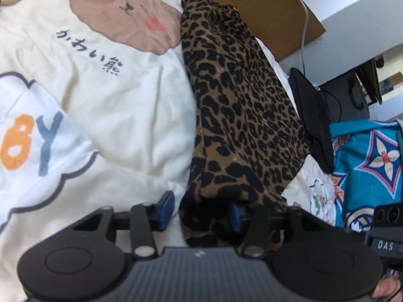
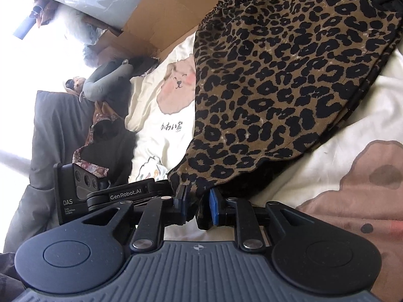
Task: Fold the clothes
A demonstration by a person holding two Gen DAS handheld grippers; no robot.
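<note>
I have the leopard-print garment (image 1: 241, 105) stretched along the bed (image 1: 126, 105). My right tool (image 2: 197, 201) pinches its near hem; my left tool (image 1: 201, 214) stands wide, cloth between. Mid-fold, I judge; next, close left and carry the hem over.

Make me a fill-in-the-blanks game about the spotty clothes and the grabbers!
1. The garment has a ____ print.
2. It lies on a cream bed cover showing a cartoon ____.
3. The right gripper has the garment's ____ between its fingers.
4. The pads on the left gripper are ____.

Missing words: leopard; bear; edge; blue
</note>
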